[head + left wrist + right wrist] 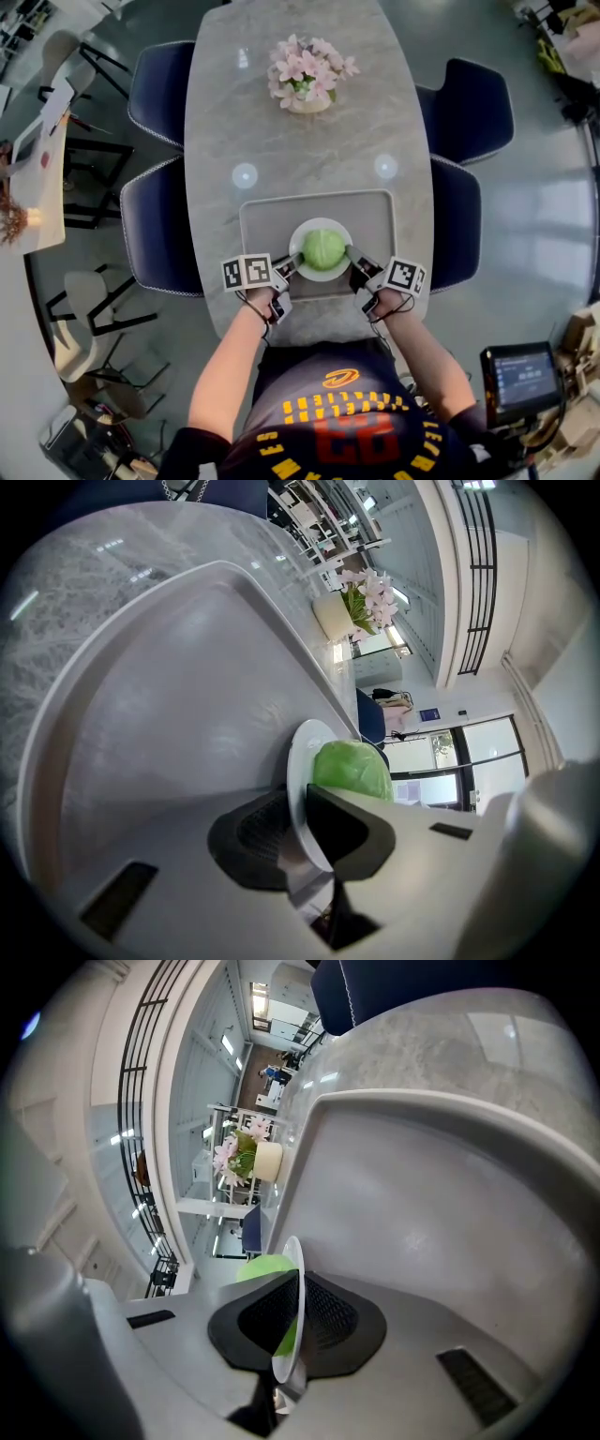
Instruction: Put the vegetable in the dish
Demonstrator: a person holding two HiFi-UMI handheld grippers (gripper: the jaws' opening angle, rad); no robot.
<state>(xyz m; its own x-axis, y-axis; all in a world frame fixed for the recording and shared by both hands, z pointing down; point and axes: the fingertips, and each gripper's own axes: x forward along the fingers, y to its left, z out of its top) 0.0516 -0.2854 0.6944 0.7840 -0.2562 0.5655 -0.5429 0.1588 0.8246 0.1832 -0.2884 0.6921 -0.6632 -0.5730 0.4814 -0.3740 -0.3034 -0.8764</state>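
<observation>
1. Cabbage (323, 249) sits in the white dish (309, 273), which lies on the grey tray (272, 220) at the near end of the table (309, 141).
2. The left tool (289, 265) is clamped on the dish's left rim, and the right tool (356, 261) on its right rim.
3. If one tool rises ahead of the other, the dish would tilt and the round cabbage could roll off. The thin rim might also slip from the pads.
4. The tray's raised lip rings the dish. The flower pot (307, 75) stands well apart, and nothing blocks the way.
</observation>
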